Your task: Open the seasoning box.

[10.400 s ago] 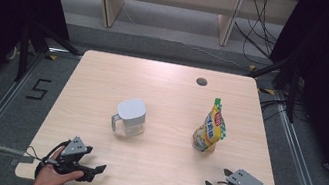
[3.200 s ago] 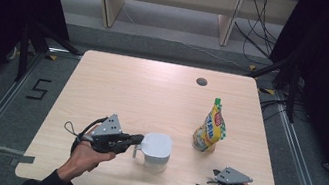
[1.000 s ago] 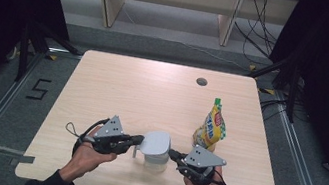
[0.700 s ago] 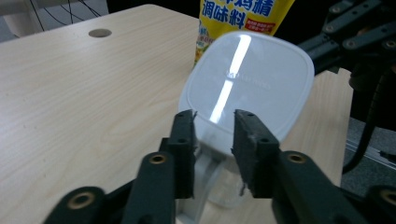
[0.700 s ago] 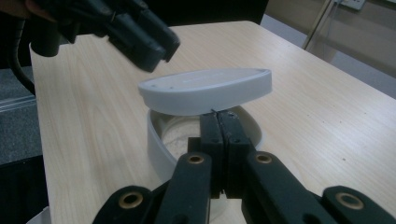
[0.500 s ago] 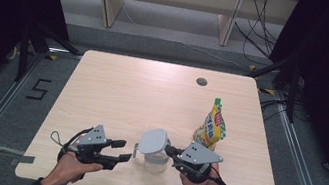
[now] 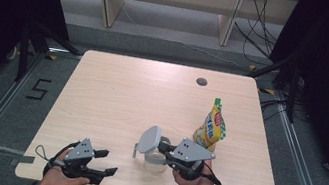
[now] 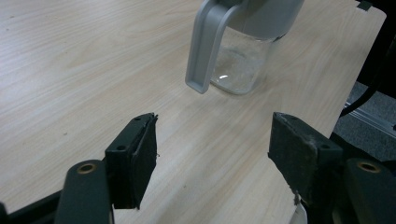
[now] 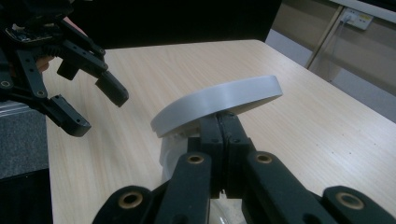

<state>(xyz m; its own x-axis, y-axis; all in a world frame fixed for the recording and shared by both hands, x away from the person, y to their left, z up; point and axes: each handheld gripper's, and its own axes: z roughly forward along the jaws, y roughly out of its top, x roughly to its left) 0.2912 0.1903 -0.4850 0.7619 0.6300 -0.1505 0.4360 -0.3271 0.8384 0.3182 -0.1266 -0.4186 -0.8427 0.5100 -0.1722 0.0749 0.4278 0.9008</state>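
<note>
The right gripper [image 7: 163,148], clenched on the pitcher's lid [image 7: 149,138], is tipping it open; the pitcher [image 7: 154,157] stands at the bench's five o'clock. The left gripper [image 7: 105,161], jaws just opened and empty, sits at the pitcher's eight o'clock. Next, lift the lid clear without dragging the pitcher.

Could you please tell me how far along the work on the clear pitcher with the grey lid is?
Done: the clear glass pitcher stands near the table's front edge. In hand: the right gripper pinches the round grey lid, tilting it up; the left gripper has just been opening, empty. Probably left: the yellow snack pouch stands untouched.
</note>
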